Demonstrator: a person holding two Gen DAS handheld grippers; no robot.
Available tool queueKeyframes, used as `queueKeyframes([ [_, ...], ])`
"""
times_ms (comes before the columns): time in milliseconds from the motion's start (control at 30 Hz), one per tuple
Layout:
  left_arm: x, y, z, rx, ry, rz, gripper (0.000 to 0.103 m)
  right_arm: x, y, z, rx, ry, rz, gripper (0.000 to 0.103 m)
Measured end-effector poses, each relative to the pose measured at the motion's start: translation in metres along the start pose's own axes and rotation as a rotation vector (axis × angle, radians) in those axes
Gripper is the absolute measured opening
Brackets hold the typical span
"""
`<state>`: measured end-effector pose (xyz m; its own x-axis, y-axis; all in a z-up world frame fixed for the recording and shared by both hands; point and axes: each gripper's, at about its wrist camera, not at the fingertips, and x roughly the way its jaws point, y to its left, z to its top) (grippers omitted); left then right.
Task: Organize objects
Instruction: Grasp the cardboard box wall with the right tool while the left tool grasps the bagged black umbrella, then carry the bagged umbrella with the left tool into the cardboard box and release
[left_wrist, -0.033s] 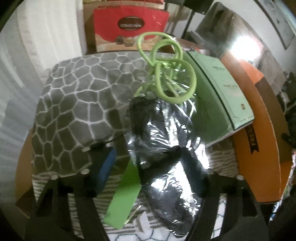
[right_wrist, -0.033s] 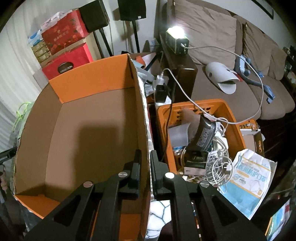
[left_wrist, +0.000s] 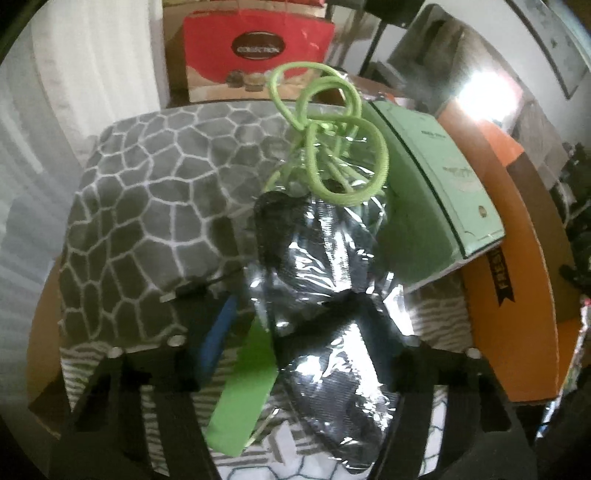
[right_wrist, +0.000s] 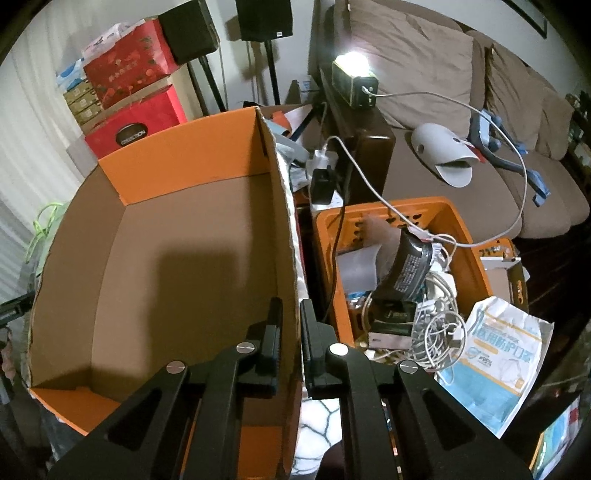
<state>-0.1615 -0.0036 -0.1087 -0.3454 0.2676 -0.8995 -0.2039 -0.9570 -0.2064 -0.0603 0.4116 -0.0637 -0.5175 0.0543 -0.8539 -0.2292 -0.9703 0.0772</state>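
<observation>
My left gripper (left_wrist: 295, 343) has its fingers wide apart on either side of a clear plastic packet (left_wrist: 325, 288) of dark fabric with a green label and lime-green cord loops (left_wrist: 332, 147). The packet lies on a grey cushion (left_wrist: 155, 206) with a white web pattern. Whether the pads touch the packet is unclear. My right gripper (right_wrist: 291, 332) is shut on the right wall of an orange and brown cardboard box (right_wrist: 177, 243), one finger inside and one outside. The box interior looks empty.
A mint-green box (left_wrist: 443, 177) lies right of the packet, beside the orange box wall (left_wrist: 517, 295). Red gift boxes (right_wrist: 136, 107) stand behind. An orange crate (right_wrist: 399, 266) with cables and chargers, a mask pack (right_wrist: 495, 354) and a brown sofa (right_wrist: 480, 122) are at right.
</observation>
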Motion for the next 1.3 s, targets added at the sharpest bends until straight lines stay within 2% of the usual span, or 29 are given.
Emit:
queueKeyframes([
  [167,-0.009,-0.003,-0.004,-0.004,-0.018,-0.035,0.029,-0.002,0.001,-0.001,-0.001,-0.004,-0.005,0.008],
  [233,-0.017,-0.001,-0.006,-0.019,-0.032,-0.061,0.013,-0.003,0.001,-0.001,0.001,-0.007,-0.002,0.008],
  [333,-0.027,0.006,-0.005,-0.049,-0.056,-0.115,0.005,-0.004,0.000,-0.001,0.001,-0.013,-0.002,0.008],
  [667,-0.070,0.004,0.001,-0.036,-0.162,-0.192,0.002,-0.005,0.001,-0.001,0.007,-0.013,0.004,0.008],
  [833,-0.109,-0.006,0.008,0.017,-0.258,-0.145,0.002,-0.006,0.001,-0.002,0.006,-0.012,0.004,0.008],
  [933,-0.128,-0.010,0.004,0.037,-0.291,-0.148,0.002,-0.007,0.001,-0.002,0.011,-0.018,0.009,0.008],
  [1167,-0.160,-0.024,0.003,0.082,-0.336,-0.201,0.002,-0.009,-0.001,-0.003,0.003,-0.030,0.013,0.004],
  [1300,-0.177,-0.042,0.008,0.117,-0.347,-0.271,0.002,-0.008,-0.010,-0.002,0.028,-0.023,0.065,0.004],
])
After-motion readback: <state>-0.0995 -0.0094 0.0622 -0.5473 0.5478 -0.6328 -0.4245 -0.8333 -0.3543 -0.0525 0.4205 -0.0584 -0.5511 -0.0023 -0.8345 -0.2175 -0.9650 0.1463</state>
